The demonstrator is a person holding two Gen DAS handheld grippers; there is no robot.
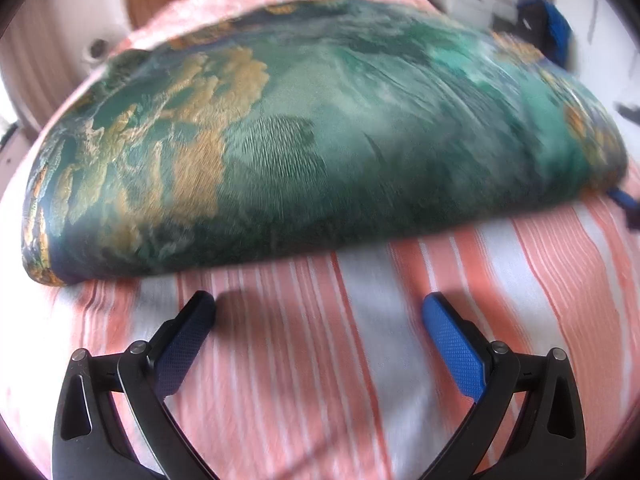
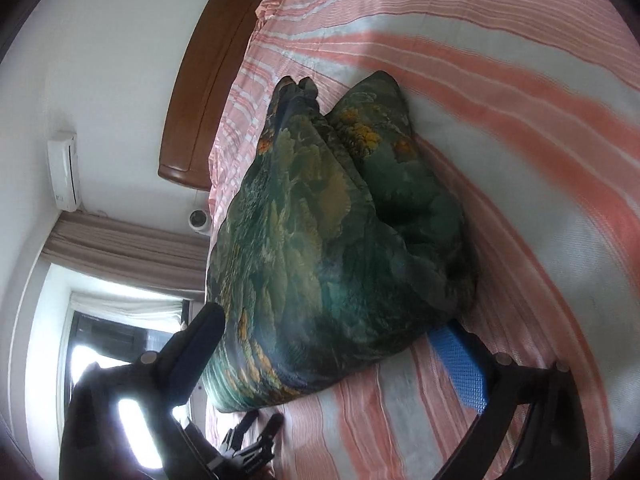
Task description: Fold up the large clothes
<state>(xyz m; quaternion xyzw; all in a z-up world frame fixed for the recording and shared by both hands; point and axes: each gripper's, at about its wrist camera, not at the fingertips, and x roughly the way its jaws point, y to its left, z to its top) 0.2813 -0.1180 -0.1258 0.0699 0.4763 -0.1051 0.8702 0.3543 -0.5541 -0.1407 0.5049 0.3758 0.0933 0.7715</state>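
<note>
One green-and-gold patterned garment (image 1: pixel 320 132) lies folded in a thick bundle on one bed sheet (image 1: pixel 360 360) striped in orange and white. The left gripper (image 1: pixel 320 316) stands spread wide, holding nothing, just short of the bundle's near edge. The right gripper (image 2: pixel 332 334) is also spread, its two fingers either side of the bundle's corner, one blue pad (image 2: pixel 460 364) partly beneath the cloth. One wooden headboard (image 2: pixel 208 80) stands behind.

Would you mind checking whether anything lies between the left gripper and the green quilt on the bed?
Nothing visible does. The left gripper is open over bare striped sheet, and only that sheet separates its fingertips from the near edge of the green quilt.
</note>
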